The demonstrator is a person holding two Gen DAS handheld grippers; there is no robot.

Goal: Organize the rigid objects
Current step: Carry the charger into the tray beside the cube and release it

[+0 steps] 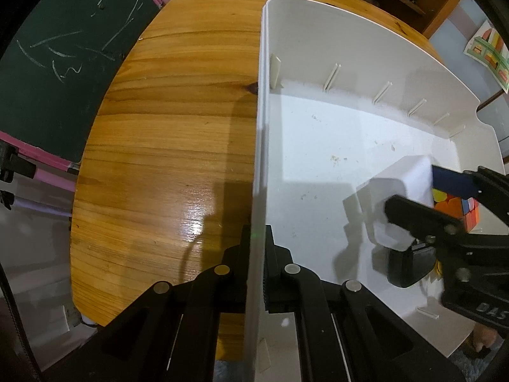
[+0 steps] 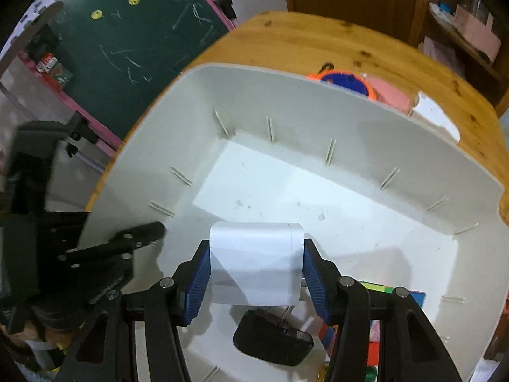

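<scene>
- Right gripper (image 2: 257,270) clamps a smooth white rounded-corner plastic block (image 2: 256,262) inside the white plastic bin (image 2: 286,102).
- Left gripper (image 1: 257,254) pinches the bin's wall.
- No readable label on the block.

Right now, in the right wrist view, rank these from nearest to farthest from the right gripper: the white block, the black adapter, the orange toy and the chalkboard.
1. White block: clamped between the right gripper's fingers.
2. Black adapter: just below, on the bin floor.
3. Orange toy: beyond the white bin's far wall.
4. Chalkboard: off the table, far left.
</scene>
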